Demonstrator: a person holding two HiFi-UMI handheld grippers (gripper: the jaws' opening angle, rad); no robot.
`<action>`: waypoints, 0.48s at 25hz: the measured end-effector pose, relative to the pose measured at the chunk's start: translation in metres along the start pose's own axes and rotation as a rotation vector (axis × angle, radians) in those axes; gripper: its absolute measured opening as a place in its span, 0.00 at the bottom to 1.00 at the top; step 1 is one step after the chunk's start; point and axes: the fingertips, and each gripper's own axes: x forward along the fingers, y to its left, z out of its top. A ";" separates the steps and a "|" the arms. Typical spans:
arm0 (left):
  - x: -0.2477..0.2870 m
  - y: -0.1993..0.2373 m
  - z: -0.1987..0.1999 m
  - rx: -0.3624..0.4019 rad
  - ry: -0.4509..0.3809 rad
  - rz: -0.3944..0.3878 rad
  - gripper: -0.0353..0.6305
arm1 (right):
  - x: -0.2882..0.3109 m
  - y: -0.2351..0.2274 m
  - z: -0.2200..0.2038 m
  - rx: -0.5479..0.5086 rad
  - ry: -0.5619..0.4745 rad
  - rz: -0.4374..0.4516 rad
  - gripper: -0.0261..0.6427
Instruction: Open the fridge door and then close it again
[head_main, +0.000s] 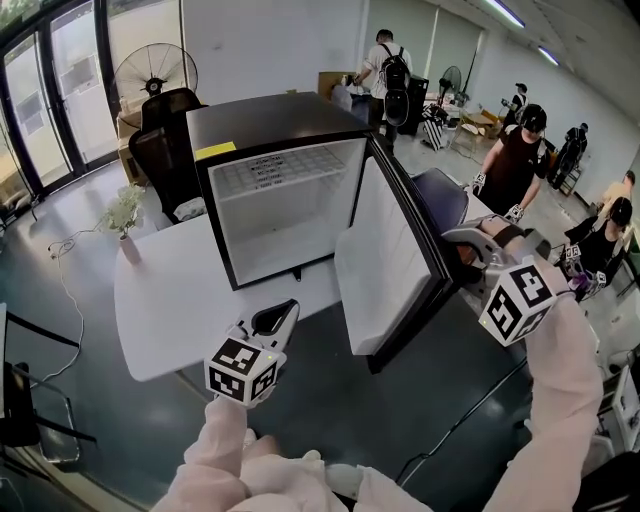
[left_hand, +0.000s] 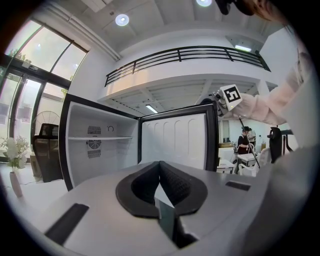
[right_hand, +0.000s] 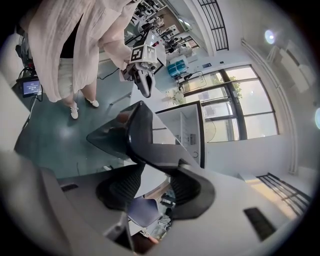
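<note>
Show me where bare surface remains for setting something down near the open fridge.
The white table is bare between the vase and the fridge, and along its front edge. The fridge's wire shelf and floor hold nothing. The right side is crowded: the open door stands there, with the right gripper clamped on its edge.

bright daylight from windows and ceiling lamps; fisheye edges bend, vignette.
</note>
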 end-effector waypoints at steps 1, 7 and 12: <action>-0.002 0.002 -0.002 -0.001 0.002 0.001 0.07 | 0.002 -0.001 0.004 0.001 -0.004 -0.001 0.30; -0.015 0.019 -0.006 -0.009 0.007 0.004 0.07 | 0.007 -0.008 0.025 -0.002 0.005 0.000 0.30; -0.023 0.038 -0.009 -0.018 0.000 0.002 0.07 | 0.015 -0.012 0.039 0.007 0.030 0.005 0.30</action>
